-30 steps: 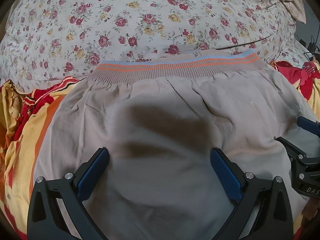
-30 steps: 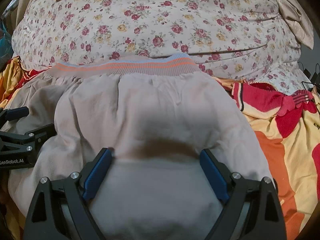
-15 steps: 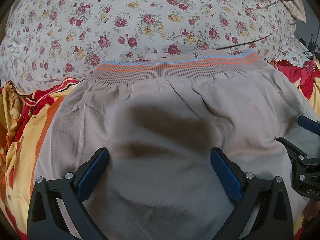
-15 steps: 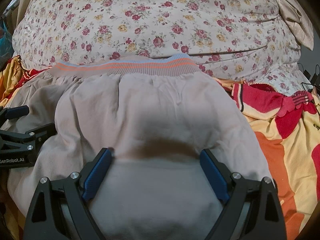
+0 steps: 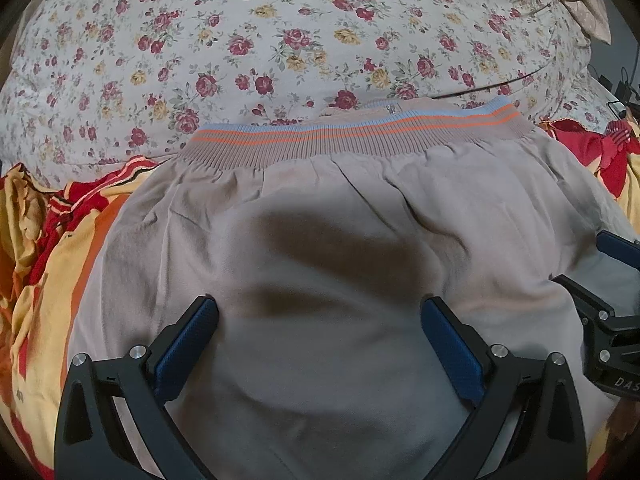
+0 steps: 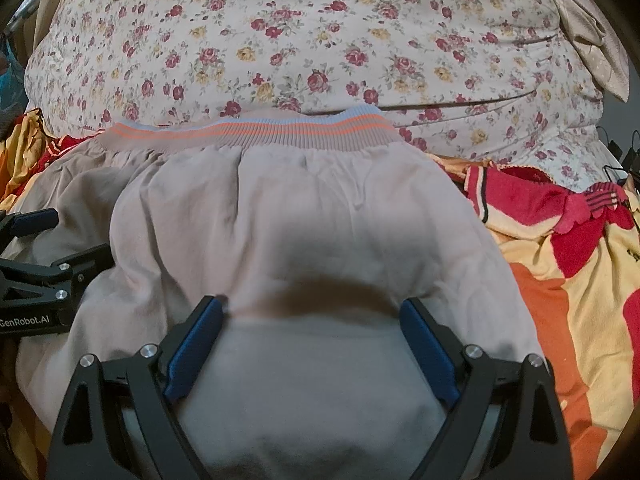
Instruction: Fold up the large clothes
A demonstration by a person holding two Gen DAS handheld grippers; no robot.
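Two grippers were seen over one beige garment (image 5: 320, 248) spread on a bed. From the left wrist, the left gripper (image 5: 320, 312) was held at six o'clock with its jaws wide apart, the blue pads (image 5: 188, 348) set on either side of bare cloth and nothing clamped between them. The garment filled the middle, its ribbed waistband (image 5: 352, 136) with orange and blue stripes lying at twelve o'clock against a flowered quilt (image 5: 280, 40). A red and yellow blanket (image 5: 36, 248) was seen at nine o'clock, and part of the right gripper (image 5: 608, 320) at three o'clock.

From the right wrist, the right gripper (image 6: 312, 312) was likewise held at six o'clock, jaws spread wide over the cloth, gripping nothing. The garment (image 6: 304, 220) lay at the centre, the waistband (image 6: 256, 130) at twelve o'clock, the quilt (image 6: 320, 32) beyond it. The blanket (image 6: 560, 264) was seen at three o'clock and the left gripper (image 6: 40, 272) at nine o'clock.
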